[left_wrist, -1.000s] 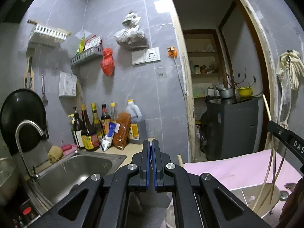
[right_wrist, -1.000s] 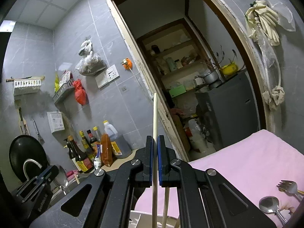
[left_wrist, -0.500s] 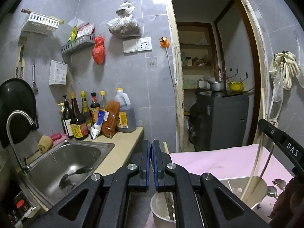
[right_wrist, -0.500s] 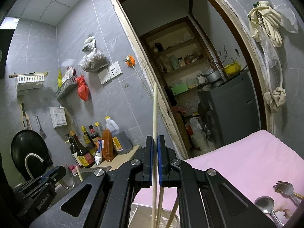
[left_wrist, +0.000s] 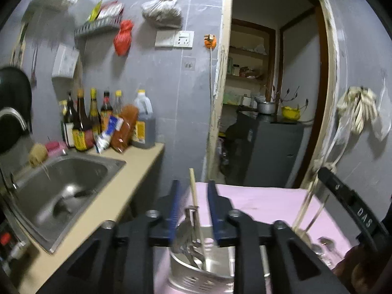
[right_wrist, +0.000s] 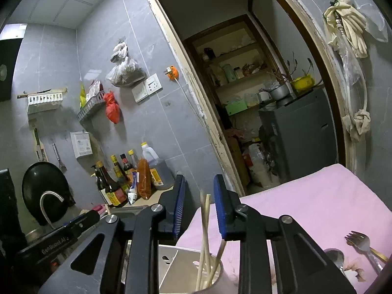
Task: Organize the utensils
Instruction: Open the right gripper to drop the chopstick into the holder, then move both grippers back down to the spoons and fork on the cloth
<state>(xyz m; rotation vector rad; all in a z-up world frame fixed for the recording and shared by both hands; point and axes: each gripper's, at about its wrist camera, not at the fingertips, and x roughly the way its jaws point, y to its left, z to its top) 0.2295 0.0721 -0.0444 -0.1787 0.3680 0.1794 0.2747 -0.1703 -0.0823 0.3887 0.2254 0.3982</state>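
Observation:
In the left wrist view my left gripper (left_wrist: 193, 191) hangs just above a perforated metal utensil holder (left_wrist: 196, 279) on the pink cloth (left_wrist: 269, 203). Its jaws are opening and press on nothing. A wooden chopstick (left_wrist: 193, 183) and metal utensils (left_wrist: 188, 230) stand in the holder between the pads. In the right wrist view my right gripper (right_wrist: 199, 186) is opening too. Several chopsticks (right_wrist: 204, 223) stand loose between its pads in a pale holder (right_wrist: 169, 257). A fork (right_wrist: 360, 241) and a spoon (right_wrist: 335, 257) lie on the cloth at lower right.
A steel sink (left_wrist: 68, 186) with a utensil in it lies to the left, set in a beige counter (left_wrist: 137, 171). Sauce bottles (left_wrist: 83, 122) line the tiled wall. An open doorway (left_wrist: 269, 98) with a dark appliance (left_wrist: 272, 152) lies behind the table.
Both grippers' jaws have parted from shut. The chopstick the right gripper held now stands free in the holder. The left view has tipped down onto the metal holder.

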